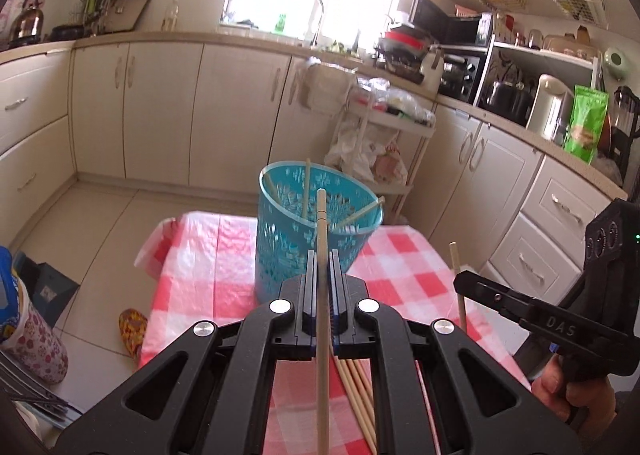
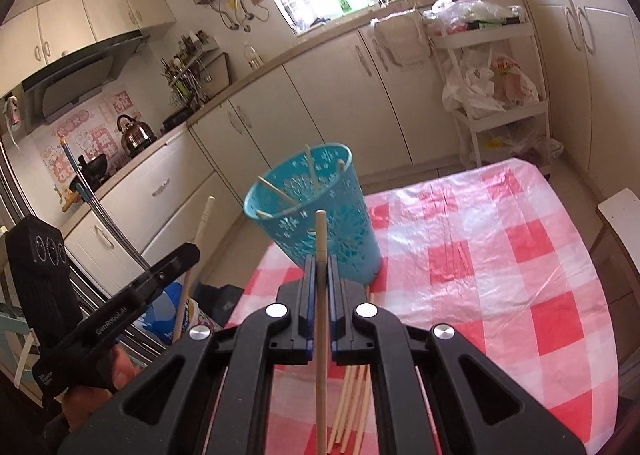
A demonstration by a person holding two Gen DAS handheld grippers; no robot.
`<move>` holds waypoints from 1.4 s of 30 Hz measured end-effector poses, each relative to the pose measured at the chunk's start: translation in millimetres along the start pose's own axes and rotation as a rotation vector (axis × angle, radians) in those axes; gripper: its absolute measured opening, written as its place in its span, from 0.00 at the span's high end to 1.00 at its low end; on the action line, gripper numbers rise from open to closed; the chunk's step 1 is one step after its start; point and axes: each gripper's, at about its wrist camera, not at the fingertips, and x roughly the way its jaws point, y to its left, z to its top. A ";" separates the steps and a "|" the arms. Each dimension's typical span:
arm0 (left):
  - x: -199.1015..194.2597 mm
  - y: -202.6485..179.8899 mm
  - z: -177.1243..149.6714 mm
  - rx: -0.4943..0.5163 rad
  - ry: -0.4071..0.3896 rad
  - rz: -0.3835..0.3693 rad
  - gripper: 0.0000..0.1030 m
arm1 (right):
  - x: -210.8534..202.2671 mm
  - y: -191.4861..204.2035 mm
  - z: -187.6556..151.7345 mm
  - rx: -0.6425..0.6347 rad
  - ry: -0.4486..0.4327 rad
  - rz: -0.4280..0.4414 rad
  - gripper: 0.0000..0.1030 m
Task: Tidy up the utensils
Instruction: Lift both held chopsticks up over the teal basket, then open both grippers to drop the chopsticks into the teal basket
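I have one chopstick pinched in each tool: the left gripper (image 1: 321, 255) is clamped on its chopstick (image 1: 322, 239), and the right gripper (image 2: 319, 261) on another chopstick (image 2: 320, 239), tips forward so each can drop into the blue basket (image 1: 308, 231) near the tabletop's (image 2: 500, 255) far edge. The loose chopsticks (image 1: 358, 387) wait at the near edge.

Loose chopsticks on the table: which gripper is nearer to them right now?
Right, probably. The loose chopsticks lie below and just to the right of the right gripper. The left gripper is raised on the far side of it, further to the left of them.
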 end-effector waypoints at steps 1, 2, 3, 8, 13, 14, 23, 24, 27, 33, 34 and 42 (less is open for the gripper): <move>-2.8 0.0 5.1 -0.002 -0.016 0.002 0.95 | -2.4 4.1 4.7 -0.006 -0.018 0.007 0.94; -5.0 0.3 9.6 -0.005 -0.031 0.004 0.95 | -3.6 8.3 10.5 -0.012 -0.036 0.012 0.94; -7.2 0.7 14.8 -0.009 -0.048 0.005 0.95 | -4.4 12.0 15.4 -0.019 -0.052 0.014 0.94; -9.7 4.9 35.5 -0.036 -0.116 0.007 0.95 | -3.1 27.5 40.5 -0.044 -0.135 0.027 0.94; -1.9 7.4 56.4 -0.053 -0.186 -0.013 0.95 | 3.1 45.4 71.7 -0.067 -0.233 0.029 0.94; 0.4 7.4 62.1 -0.054 -0.206 -0.019 0.95 | 4.2 46.4 78.1 -0.069 -0.255 0.030 0.94; 33.2 15.1 108.5 -0.103 -0.356 -0.047 0.95 | 39.3 51.6 129.0 -0.080 -0.425 -0.007 0.94; 38.0 15.8 112.7 -0.109 -0.374 -0.046 0.95 | 44.7 51.2 132.0 -0.083 -0.435 -0.014 0.94; 55.1 20.3 120.5 -0.137 -0.418 -0.034 0.95 | 62.8 49.3 136.0 -0.098 -0.460 -0.038 0.94; 93.8 26.6 120.5 -0.162 -0.428 -0.010 0.95 | 99.6 35.8 130.2 -0.105 -0.444 -0.070 0.94; 99.9 26.7 118.8 -0.161 -0.416 -0.007 0.95 | 103.5 32.7 126.9 -0.104 -0.437 -0.075 0.94; 131.2 35.3 83.4 -0.157 -0.307 0.039 0.95 | 126.2 12.6 102.9 -0.090 -0.337 -0.092 0.92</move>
